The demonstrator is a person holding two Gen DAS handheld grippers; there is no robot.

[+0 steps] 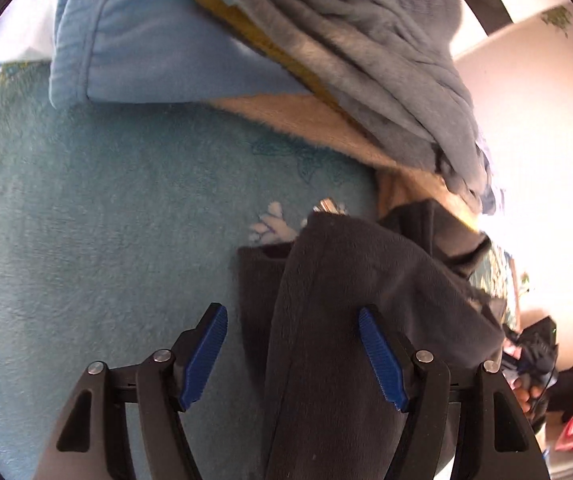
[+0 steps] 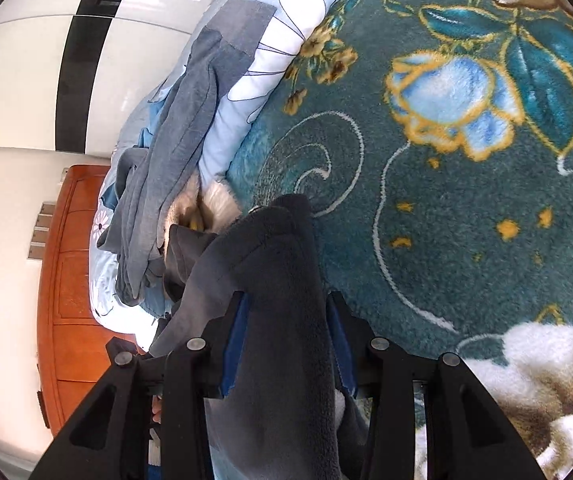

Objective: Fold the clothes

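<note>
Floral blanket — dark fleece garment lies lengthwise, away from right gripper.

A dark grey fleece garment lies on a teal blanket patterned with blue and gold flowers at two o'clock.

Walls: white, with a black vertical band at far left.
Furniture: orange-brown wooden cabinet, left.
Bed cover: teal floral blanket.
</note>
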